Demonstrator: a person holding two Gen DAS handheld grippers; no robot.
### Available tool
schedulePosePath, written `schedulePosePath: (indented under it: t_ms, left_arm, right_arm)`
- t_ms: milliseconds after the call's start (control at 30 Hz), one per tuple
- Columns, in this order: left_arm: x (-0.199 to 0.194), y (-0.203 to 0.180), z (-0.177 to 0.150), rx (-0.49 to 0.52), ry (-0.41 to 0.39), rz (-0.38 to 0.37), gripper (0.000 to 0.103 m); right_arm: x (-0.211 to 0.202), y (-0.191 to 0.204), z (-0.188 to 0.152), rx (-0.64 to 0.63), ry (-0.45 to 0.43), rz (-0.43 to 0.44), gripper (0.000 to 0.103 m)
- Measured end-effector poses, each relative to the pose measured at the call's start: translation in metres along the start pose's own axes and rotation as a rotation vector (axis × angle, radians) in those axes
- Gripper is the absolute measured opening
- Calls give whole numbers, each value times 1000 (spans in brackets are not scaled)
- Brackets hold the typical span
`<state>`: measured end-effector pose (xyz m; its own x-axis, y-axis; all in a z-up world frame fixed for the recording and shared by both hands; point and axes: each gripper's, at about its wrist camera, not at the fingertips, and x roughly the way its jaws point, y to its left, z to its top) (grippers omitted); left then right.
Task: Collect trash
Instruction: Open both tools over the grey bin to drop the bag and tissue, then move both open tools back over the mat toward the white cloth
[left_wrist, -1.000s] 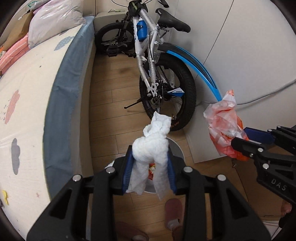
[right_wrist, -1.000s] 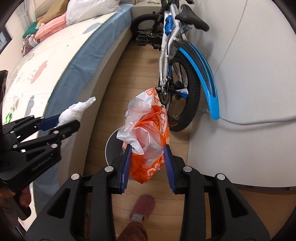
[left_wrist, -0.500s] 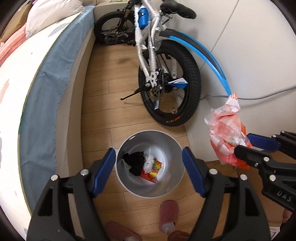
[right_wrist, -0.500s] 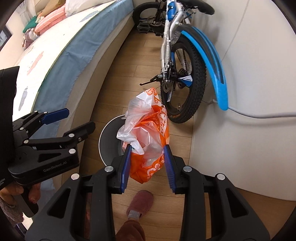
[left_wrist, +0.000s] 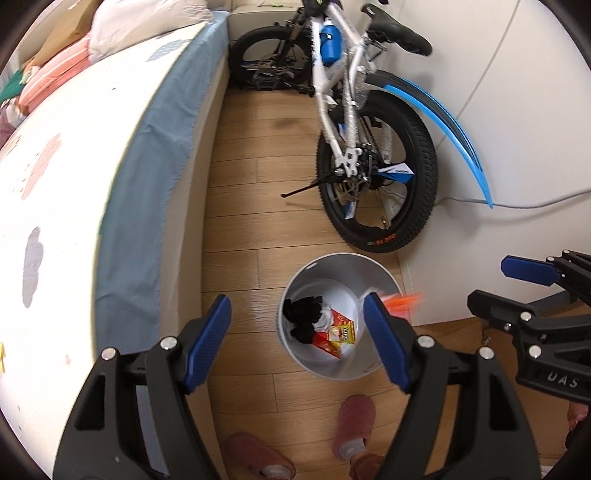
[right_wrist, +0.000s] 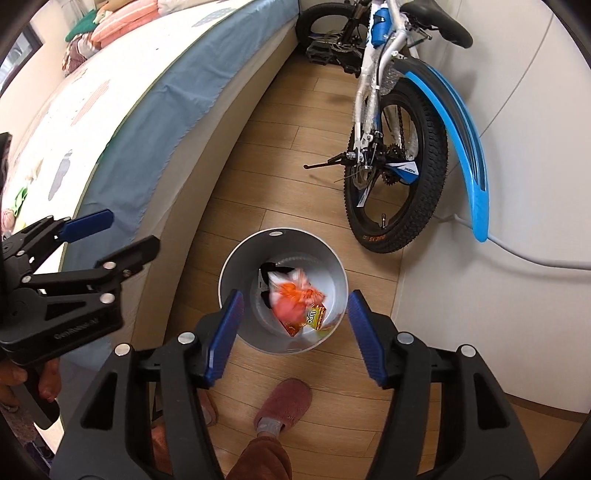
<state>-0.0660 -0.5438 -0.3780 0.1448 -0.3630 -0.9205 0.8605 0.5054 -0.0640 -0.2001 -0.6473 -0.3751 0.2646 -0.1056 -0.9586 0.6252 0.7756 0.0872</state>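
both hand-held grippers are spread wide with nothing in them, the right hand-held gripper (right_wrist: 293, 334) over the grey bin (right_wrist: 236, 258). its view catches the blurry orange bag (right_wrist: 297, 297) inside the bin; the left hand-held gripper (left_wrist: 297, 334) view only shows an orange smear (left_wrist: 400, 301) at the rim. bike (right_wrist: 395, 162) further back.

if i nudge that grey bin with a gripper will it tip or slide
Probably slides. The grey bin looks squat and wide-mouthed, standing upright on smooth wood floor. It likely feels light: only soft scraps show inside, like the orange bag and a snack wrapper. A high push at the rim might tip it.
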Motion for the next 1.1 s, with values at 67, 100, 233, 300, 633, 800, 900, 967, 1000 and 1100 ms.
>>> schedulePosePath:
  t_ms: [67, 100, 233, 300, 633, 800, 900, 967, 1000, 1100]
  left_arm:
    - [-6, 9, -2, -17, -5, 6, 74]
    - [-9, 14, -3, -26, -7, 10, 74]
    - [-22, 32, -10, -58, -15, 45, 74]
    - [-31, 45, -15, -81, -24, 55, 75]
    - [-82, 139, -54, -218, -54, 169, 78]
    - [-110, 198, -79, -305, -60, 250, 78]
    - [-126, 232, -92, -362, -68, 291, 78]
    - [-138, 256, -99, -400, -77, 311, 78]
    - [-143, 265, -102, -418, -82, 319, 78]
    - [-158, 294, -112, -466, -97, 334, 78]
  right_arm:
    - [-2, 6, 2, -8, -1, -3, 57]
    - [-3, 10, 2, -14, -1, -3, 57]
    - [-9, 32, 7, -45, -7, -3, 60]
    - [-12, 47, 9, -63, -15, 2, 61]
    - [-24, 163, 26, -221, -34, 85, 61]
    - [-28, 237, 36, -330, -57, 127, 61]
    - [-32, 282, 44, -391, -71, 148, 61]
    - [-35, 307, 50, -426, -81, 158, 61]
    - [-37, 320, 53, -444, -84, 161, 61]
    - [-40, 354, 58, -484, -89, 170, 61]
